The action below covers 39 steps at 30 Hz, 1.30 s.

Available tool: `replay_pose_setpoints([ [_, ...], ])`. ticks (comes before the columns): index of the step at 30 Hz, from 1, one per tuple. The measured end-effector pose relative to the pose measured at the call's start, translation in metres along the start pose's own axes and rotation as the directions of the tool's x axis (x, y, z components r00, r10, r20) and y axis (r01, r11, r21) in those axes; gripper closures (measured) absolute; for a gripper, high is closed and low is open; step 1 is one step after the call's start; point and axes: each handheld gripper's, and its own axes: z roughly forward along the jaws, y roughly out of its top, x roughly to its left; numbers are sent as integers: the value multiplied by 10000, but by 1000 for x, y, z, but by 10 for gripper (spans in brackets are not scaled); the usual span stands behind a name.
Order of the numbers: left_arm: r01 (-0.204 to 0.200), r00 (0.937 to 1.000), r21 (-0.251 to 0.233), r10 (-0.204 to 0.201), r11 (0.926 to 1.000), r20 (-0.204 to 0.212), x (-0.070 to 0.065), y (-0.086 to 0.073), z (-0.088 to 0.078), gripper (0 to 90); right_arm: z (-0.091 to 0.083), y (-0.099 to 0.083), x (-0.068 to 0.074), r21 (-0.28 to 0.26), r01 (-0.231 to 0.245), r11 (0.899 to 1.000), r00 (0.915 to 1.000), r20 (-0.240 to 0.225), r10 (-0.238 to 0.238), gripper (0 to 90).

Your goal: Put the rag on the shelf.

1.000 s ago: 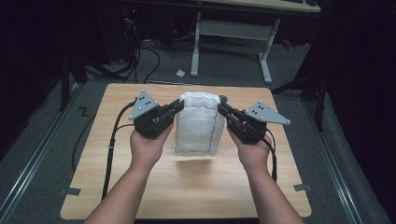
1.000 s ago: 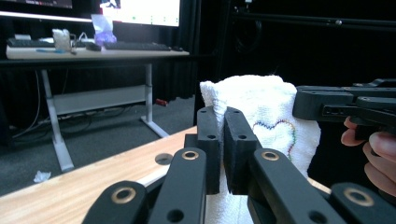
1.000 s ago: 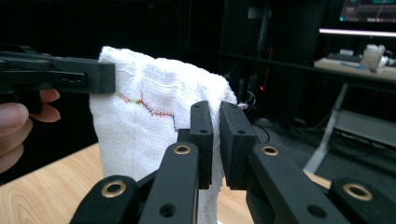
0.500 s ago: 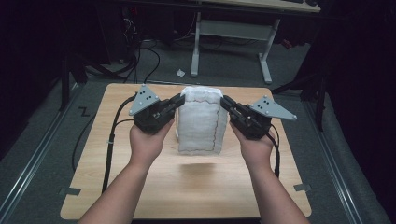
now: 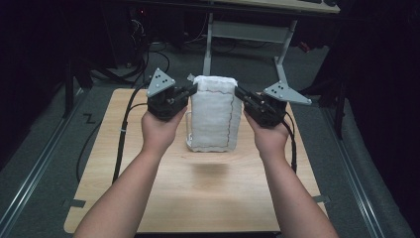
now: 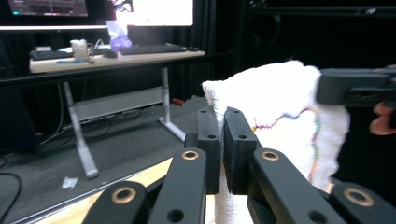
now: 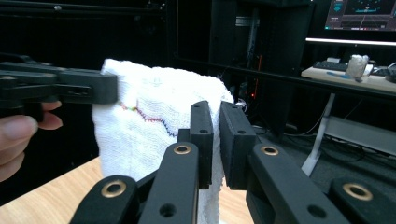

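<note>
A white towel [image 5: 214, 114] with a thin line of coloured stitching hangs in the air above the middle of the wooden surface [image 5: 198, 198], held up by its two top corners so that it drapes down as a folded, upright panel; its lower edge is clear of the wood, and a faint shadow lies on the surface just nearer the person than the towel. At the towel's upper left corner the left tongs [image 5: 190, 92] are clamped shut on the cloth; in the left gripper view the two black jaws stand pressed together with the towel's edge pinched between them [image 6: 222, 154]. At the towel's upper right corner the right tongs [image 5: 241, 95] are likewise closed on the cloth, the fabric caught between the jaws in the right gripper view [image 7: 215, 142]. A bare hand [image 5: 159, 130] holds each tool to either side of the towel. Beyond the towel, past the far edge of the surface, stands a desk [image 5: 257, 29] on pale metal legs.
</note>
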Motion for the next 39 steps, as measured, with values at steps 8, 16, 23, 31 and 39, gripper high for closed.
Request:
replay_pose_setpoints([
  [8,168,9996,-203,-173,9997,-206,15,4,14,865,24,4,-12,11,-518,9987,9987,-16,518,845],
  [16,66,9996,-271,-73,9996,-276,21,6,27,865,37,9,-27,54,-786,9969,9969,26,786,844],
  [23,-215,9988,-297,202,9993,-439,22,14,33,865,43,12,-36,67,-992,9950,9951,-49,992,845],
  [31,-371,9967,-203,356,9991,-732,25,17,43,865,52,8,-45,74,-1257,9920,9920,-64,1257,844],
  [39,-364,9953,-208,344,9991,-904,30,17,44,865,62,7,-48,184,-1302,9913,9914,-139,1304,843],
])
